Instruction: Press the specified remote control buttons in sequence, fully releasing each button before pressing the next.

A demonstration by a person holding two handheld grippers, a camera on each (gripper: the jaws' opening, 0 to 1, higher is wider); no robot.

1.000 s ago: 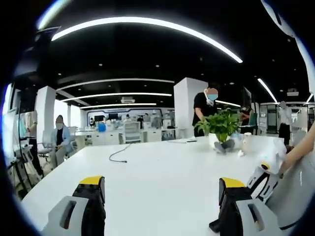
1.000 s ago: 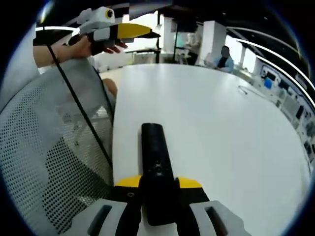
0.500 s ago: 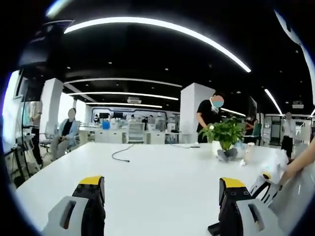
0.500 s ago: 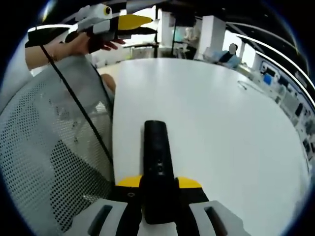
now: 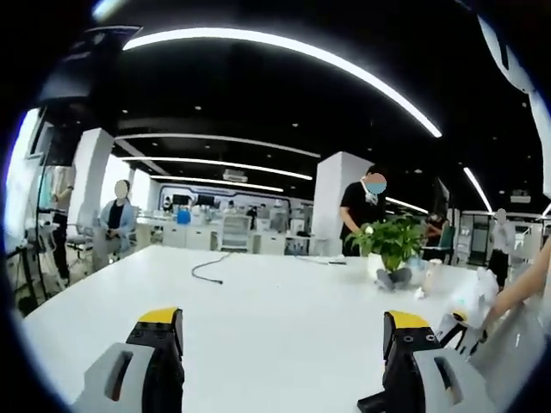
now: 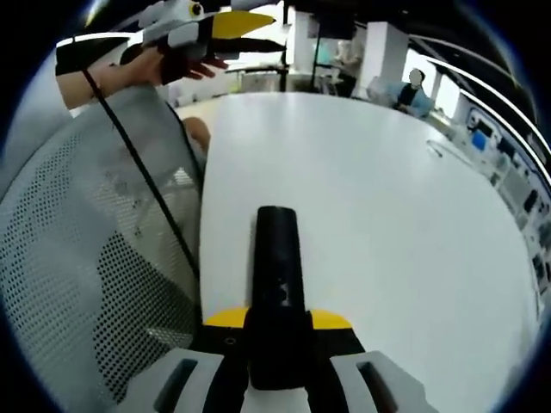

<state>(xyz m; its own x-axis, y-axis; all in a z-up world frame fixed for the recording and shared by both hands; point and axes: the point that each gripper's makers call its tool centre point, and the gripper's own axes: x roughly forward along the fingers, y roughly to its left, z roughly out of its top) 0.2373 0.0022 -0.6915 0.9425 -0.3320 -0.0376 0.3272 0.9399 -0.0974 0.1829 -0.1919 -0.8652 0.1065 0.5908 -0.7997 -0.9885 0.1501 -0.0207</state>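
A long black remote control [image 6: 277,284] points away over the white table [image 6: 387,215], its near end clamped between my right gripper's [image 6: 277,320] yellow-tipped jaws. A few small buttons show faintly on its top face. My left gripper [image 5: 282,344] hovers above the table [image 5: 275,292], jaws wide apart with nothing between them. In the right gripper view it is the left gripper [image 6: 215,30] held in a hand at the top left, away from the remote. The right gripper [image 5: 461,325] shows at the right edge of the left gripper view.
A grey mesh chair back [image 6: 86,258] stands beside the table's left edge, with a black cable [image 6: 138,172] hanging across it. A potted plant [image 5: 392,245] and a loose cable [image 5: 207,268] lie far out on the table. Several people stand or sit beyond.
Both views have shifted a little with the hands. The remote stays clamped in the right gripper and the left jaws stay apart.
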